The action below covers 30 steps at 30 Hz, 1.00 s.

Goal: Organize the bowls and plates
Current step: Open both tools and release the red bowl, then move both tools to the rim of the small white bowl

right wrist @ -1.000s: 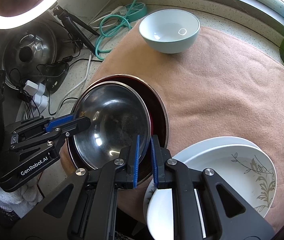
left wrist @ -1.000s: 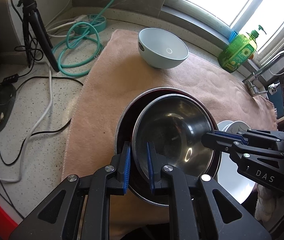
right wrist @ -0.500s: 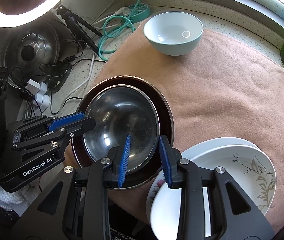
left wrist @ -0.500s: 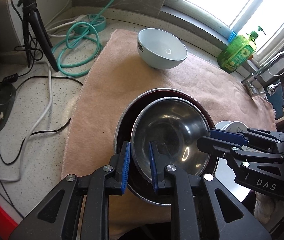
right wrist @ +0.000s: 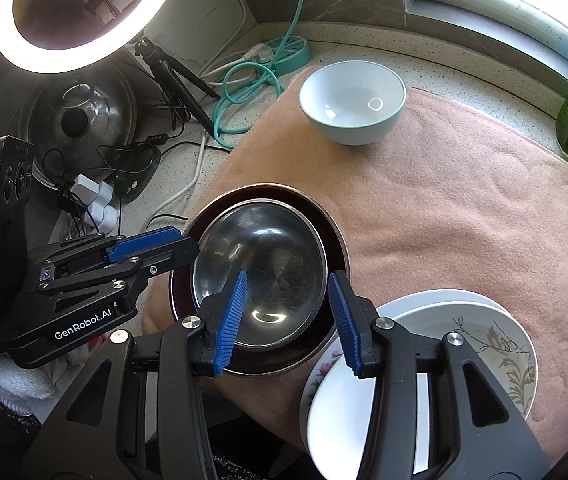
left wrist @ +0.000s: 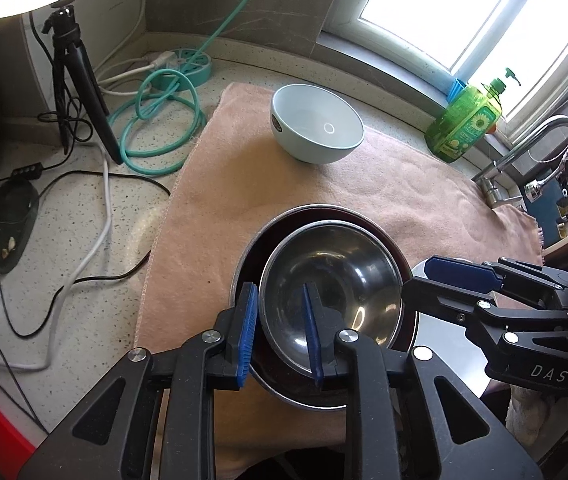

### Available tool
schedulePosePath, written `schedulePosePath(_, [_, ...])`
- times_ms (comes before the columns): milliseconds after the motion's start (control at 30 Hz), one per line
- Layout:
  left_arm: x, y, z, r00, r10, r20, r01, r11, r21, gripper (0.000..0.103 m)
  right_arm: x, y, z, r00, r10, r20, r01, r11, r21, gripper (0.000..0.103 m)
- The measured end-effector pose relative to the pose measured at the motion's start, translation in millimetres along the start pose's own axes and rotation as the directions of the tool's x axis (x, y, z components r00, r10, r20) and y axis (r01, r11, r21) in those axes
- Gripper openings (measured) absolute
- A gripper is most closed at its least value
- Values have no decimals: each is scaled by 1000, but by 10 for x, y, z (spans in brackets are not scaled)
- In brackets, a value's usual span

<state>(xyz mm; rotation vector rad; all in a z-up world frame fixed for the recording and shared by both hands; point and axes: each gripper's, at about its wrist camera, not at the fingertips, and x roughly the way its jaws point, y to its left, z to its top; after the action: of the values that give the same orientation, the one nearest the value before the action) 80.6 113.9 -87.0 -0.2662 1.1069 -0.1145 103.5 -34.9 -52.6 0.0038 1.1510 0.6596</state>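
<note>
Ring light (right wrist: 64,16): seen far left and above the left hand-held gripper, on a tripod (left wrist: 80,92).
Cables (left wrist: 84,240): spread on the speckled surface (left wrist: 84,200) left of the left hand-held gripper; a teal hose (left wrist: 160,128) is coiled beyond them.
Towel (left wrist: 324,192): laid over the surface, under and ahead of both hand-held grippers.
Left hand-held gripper (left wrist: 278,334): jaws have just been opening and are seen a little apart; the near rim of the steel bowl (left wrist: 332,280) passes between the blue pads (left wrist: 247,332), with a gap visible at the left pad, so no clamp is made.
Steel bowl: nested upright inside a larger dark bowl (left wrist: 252,252), directly ahead of the left hand-held gripper and just left of the right one.
Pale bowl (left wrist: 316,128): standing alone on the towel, well ahead of both hand-held grippers.
Right hand-held gripper (right wrist: 288,320): jaws have just been opening and are set wide apart; the steel bowl's rim is spanned, the left pad seen over its inside, the right pad outside the dark bowl's rim, nothing gripped.
Plates (right wrist: 484,340): stacked just right of the right hand-held gripper, the stack overlapping the edge of the dark bowl.
Soap bottle (left wrist: 464,124): standing by the window, far ahead to the right.
Tap (left wrist: 532,152): seen at the far right.
</note>
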Motion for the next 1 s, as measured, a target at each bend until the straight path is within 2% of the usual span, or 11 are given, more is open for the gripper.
schedulePosePath(33, [-23,2,15,1000,-4,9,4,1000,-1,34,-48,-6,9,1000,3,21,-3,1000,2,67])
schedulePosePath(133, [-91,21,87,999,-3,37,4,1000,-16,55,-170,-36,61,998,12,62,-12,1000,1,81])
schedulePosePath(167, [-105,35,119,999,4,43,-2,1000,-27,67,-203,-48,85,997,20,68,-20,1000,1,83])
schedulePosePath(200, [-118,47,147,999,1,51,1,999,-33,69,-234,-66,110,997,23,73,-23,1000,4,86])
schedulePosePath(700, [-89,-23,688,994,13,105,-16,999,28,69,-589,-448,657,983,-72,171,57,994,90,87])
schedulePosePath(900, [43,-34,962,995,-10,103,6,999,36,69,-523,-656,936,980,-82,183,55,988,145,87])
schedulePosePath(1000, [171,-39,1084,996,-19,87,16,999,41,69,-404,-800,1051,984,-59,167,28,983,182,87])
